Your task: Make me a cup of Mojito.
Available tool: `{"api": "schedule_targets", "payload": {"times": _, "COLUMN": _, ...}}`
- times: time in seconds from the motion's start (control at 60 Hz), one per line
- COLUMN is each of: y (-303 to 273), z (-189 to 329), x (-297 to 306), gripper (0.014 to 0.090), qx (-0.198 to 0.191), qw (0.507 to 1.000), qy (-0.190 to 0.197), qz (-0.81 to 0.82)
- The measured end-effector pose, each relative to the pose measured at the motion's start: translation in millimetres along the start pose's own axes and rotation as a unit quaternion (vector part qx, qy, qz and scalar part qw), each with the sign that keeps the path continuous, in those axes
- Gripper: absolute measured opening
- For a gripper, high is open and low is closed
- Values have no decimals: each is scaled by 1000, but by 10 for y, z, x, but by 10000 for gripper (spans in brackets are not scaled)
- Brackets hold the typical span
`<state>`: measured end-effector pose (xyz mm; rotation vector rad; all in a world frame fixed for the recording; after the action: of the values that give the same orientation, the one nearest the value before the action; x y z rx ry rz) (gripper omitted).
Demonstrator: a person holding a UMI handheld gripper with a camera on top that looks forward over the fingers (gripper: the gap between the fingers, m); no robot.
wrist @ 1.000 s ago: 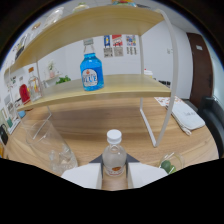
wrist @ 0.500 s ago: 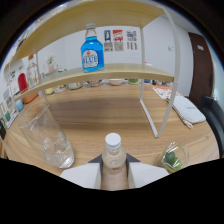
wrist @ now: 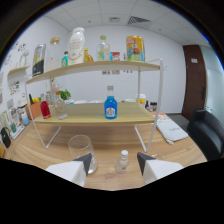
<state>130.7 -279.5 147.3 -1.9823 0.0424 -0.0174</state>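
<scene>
Clear glass tumbler (wrist: 81, 148) stood on the wooden table (wrist: 105, 172) just ahead of the gripper (wrist: 114, 163), beside a small white-capped bottle (wrist: 122, 162). That bottle, clamped half a second before, now stood free between the parted fingers, so this ingredient looked finished with. Beyond, a blue-labelled bottle (wrist: 110, 107) waited unobstructed on the two-tier shelf (wrist: 90, 116).

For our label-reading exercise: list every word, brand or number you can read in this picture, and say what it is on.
None can be read.
Blue bottle on the lower shelf: its white label is blurred.
Bottles on the top shelf: labels too small.
Papers on the back wall: too small.
Small bottle between the open tongs: no readable print.
</scene>
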Motion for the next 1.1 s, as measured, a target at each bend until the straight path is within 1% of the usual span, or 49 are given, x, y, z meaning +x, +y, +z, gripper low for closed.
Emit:
{"api": "schedule_targets", "payload": {"times": 0.133, "y": 13, "z": -277, "x": -330, "gripper": 854, "qx": 9, "qw": 1000, "qy": -2, "qz": 6}}
{"api": "schedule_targets", "payload": {"times": 0.35, "y": 367, "z": -429, "x": -834, "gripper": 847, "qx": -27, "qw": 999, "qy": -4, "qz": 29}}
{"api": "schedule_targets", "payload": {"times": 0.433, "y": 301, "z": -477, "x": -1037, "gripper": 849, "qx": -26, "qw": 999, "qy": -5, "qz": 27}}
{"api": "schedule_targets", "payload": {"times": 0.5, "y": 194, "z": -507, "x": -1185, "gripper": 849, "qx": -26, "qw": 1000, "qy": 2, "qz": 16}}
{"api": "schedule_targets", "payload": {"times": 0.567, "y": 24, "z": -541, "x": -1404, "gripper": 850, "qx": -23, "qw": 1000, "qy": -3, "qz": 7}}
{"api": "schedule_targets", "payload": {"times": 0.683, "y": -514, "z": -620, "x": -1837, "gripper": 851, "qx": 6, "qw": 1000, "qy": -17, "qz": -15}}
{"api": "schedule_targets", "payload": {"times": 0.783, "y": -1038, "z": -666, "x": -2264, "gripper": 865, "qx": 49, "qw": 998, "qy": -45, "qz": -24}}
{"api": "schedule_targets", "payload": {"times": 0.867, "y": -1411, "z": -670, "x": -2559, "gripper": 866, "qx": 69, "qw": 996, "qy": -61, "qz": -24}}
{"api": "schedule_targets", "payload": {"times": 0.967, "y": -1845, "z": -585, "x": -2761, "gripper": 864, "qx": 97, "qw": 993, "qy": -67, "qz": -19}}
{"api": "schedule_targets", "payload": {"times": 1.1, "y": -2358, "z": -350, "x": -2925, "gripper": 863, "qx": 127, "qw": 990, "qy": -59, "qz": -16}}
